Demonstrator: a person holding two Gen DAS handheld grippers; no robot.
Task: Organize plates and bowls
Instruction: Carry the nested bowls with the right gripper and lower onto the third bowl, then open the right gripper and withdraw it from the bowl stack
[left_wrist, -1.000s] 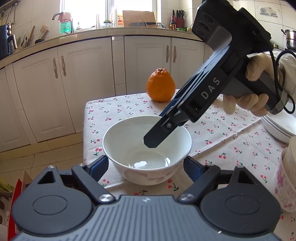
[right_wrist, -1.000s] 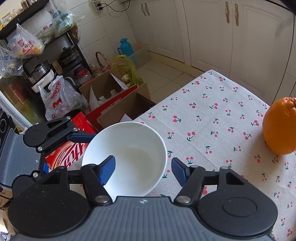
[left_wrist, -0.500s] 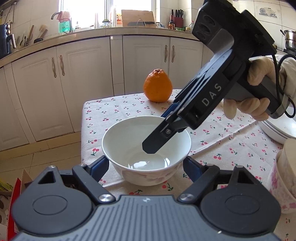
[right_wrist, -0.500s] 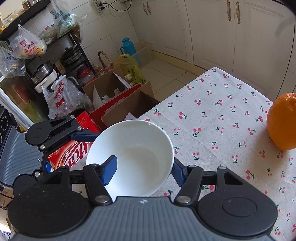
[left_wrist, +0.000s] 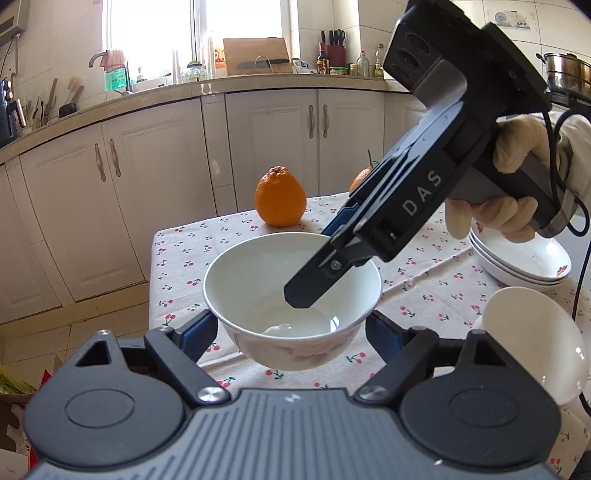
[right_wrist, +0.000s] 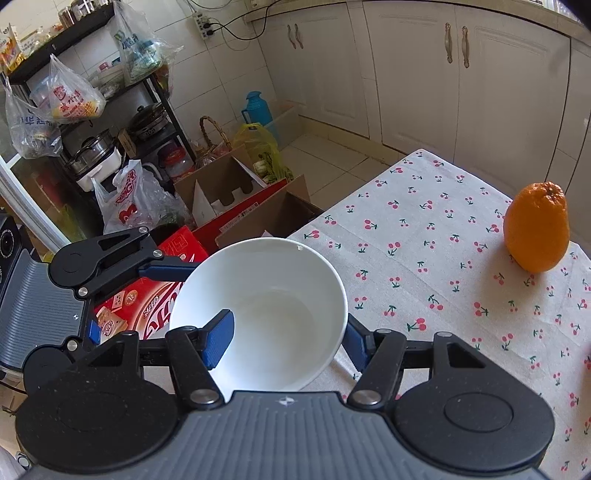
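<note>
A plain white bowl (left_wrist: 251, 280) hangs just above the cherry-print tablecloth (left_wrist: 417, 295) near the table's corner. My left gripper (left_wrist: 291, 332) spans it from the near side, its blue pads pressed on the two outer flanks. My right gripper (left_wrist: 325, 254), held by a gloved hand (left_wrist: 513, 155), reaches down from the upper right. It is shut on the bowl's wall, one finger inside and one outside the rim. In the right wrist view the bowl (right_wrist: 280, 280) fills the right gripper (right_wrist: 286, 338), and a finger (right_wrist: 162, 269) of the left gripper touches its far rim.
An orange (left_wrist: 280, 199) stands at the table's far edge, with a second fruit (left_wrist: 360, 179) partly hidden behind the right gripper. Stacked white plates (left_wrist: 517, 258) and another white bowl (left_wrist: 535, 339) sit to the right. Cardboard boxes (right_wrist: 236, 192) and bags crowd the floor beside the table.
Both grippers have risen together and the bowl has come up off the cloth with them. The right fingers closed slightly onto the bowl's wall. The plates and the second bowl have come further into view.
</note>
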